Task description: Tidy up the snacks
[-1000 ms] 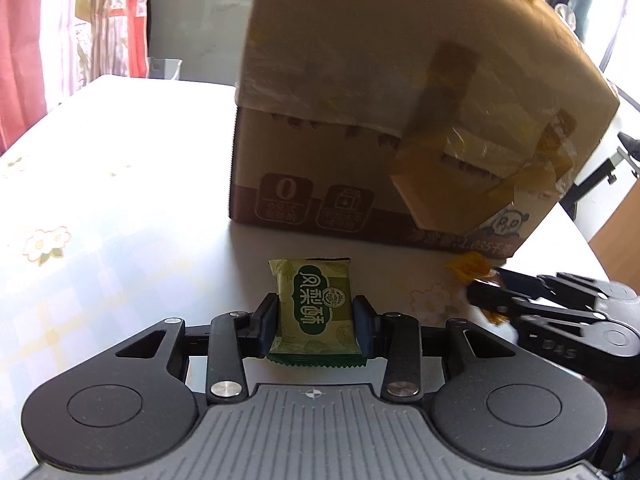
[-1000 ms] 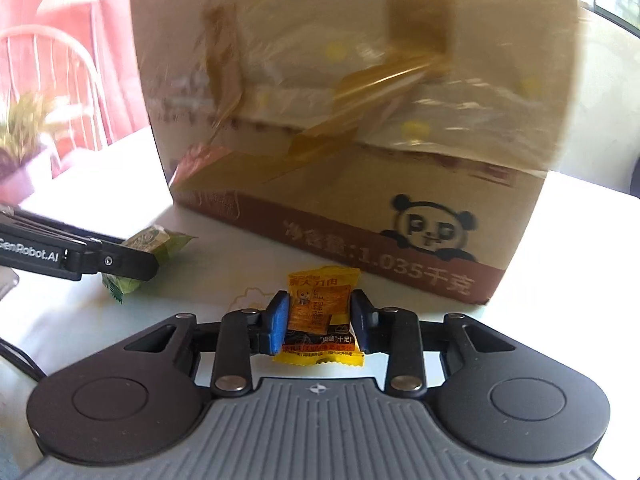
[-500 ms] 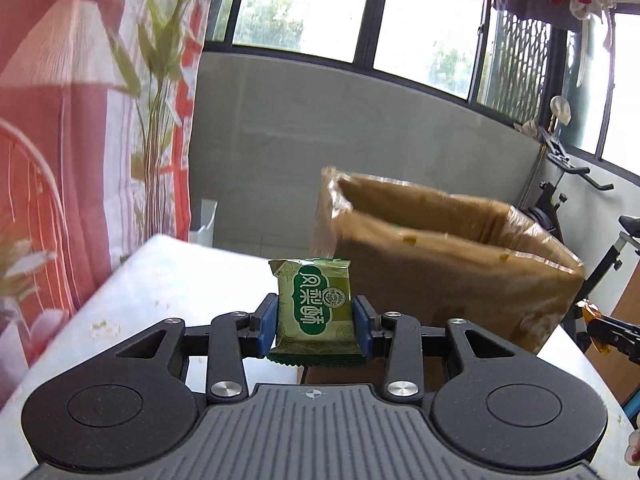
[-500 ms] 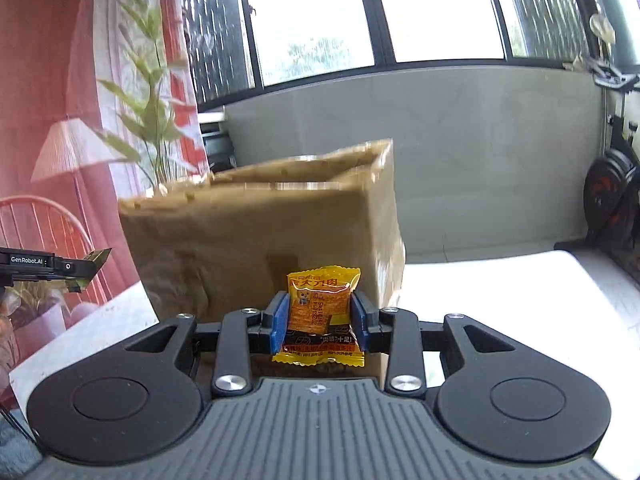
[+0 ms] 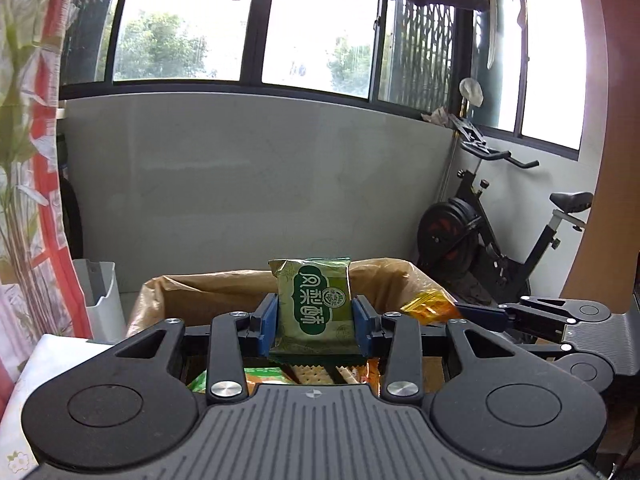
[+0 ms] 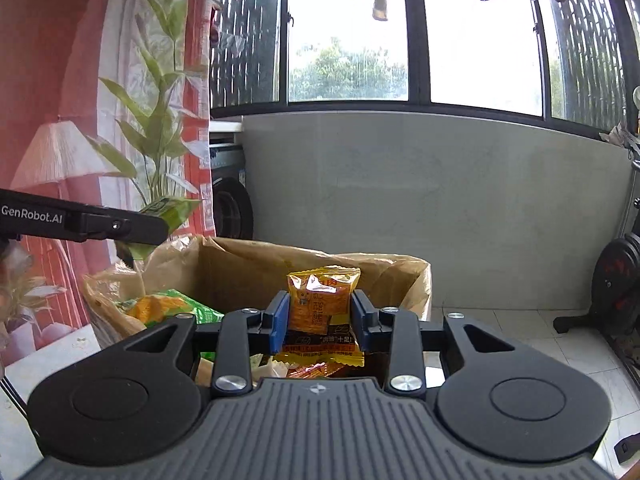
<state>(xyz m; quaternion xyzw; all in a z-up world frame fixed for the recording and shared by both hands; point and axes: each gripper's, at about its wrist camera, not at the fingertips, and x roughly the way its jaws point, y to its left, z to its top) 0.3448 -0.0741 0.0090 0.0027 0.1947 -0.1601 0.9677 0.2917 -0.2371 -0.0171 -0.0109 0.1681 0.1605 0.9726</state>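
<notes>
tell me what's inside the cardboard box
The cardboard box holds snack packets: green and orange wrappers and crackers. The grippers hide the rest and the bottom.

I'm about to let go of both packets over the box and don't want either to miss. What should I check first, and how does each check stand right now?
1. Left tool has a firm hold on the green packet: ok, pinched between both pads.
2. Right tool has a firm hold on the orange packet: ok.
3. Cardboard box is open on top: ok, flaps up, snacks visible inside.
4. Green packet is over the opening: ok, box interior shows just below it.
5. Orange packet is over the opening: ok.
6. The two tools are clear of each other: ok, apart in both views.
</notes>
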